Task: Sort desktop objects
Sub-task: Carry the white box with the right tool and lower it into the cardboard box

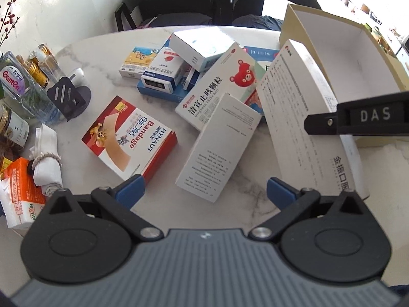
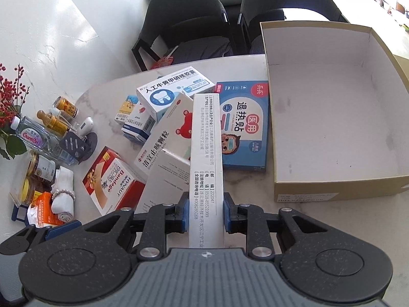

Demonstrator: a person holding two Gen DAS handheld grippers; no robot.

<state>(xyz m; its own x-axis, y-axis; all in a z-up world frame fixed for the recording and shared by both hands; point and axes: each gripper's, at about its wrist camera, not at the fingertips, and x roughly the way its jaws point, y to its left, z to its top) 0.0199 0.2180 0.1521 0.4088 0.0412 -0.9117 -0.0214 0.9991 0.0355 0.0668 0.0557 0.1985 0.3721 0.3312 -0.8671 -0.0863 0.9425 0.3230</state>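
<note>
Gripping the long white carton [image 2: 205, 168] edge-on, my right fingers [image 2: 204, 213] held it left of the cardboard box [image 2: 332, 186]; I judged level carriage over its near wall best. Left fingers [image 1: 204, 192] gaped, holding nothing.

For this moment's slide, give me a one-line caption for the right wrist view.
Right gripper shut on a tall white medicine box, held beside the open cardboard box.

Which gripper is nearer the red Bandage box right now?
Left. The left gripper hangs open just in front of the red Bandage box, one blue pad at its corner. The right gripper is off to the box's right, shut on a tall white carton.
</note>
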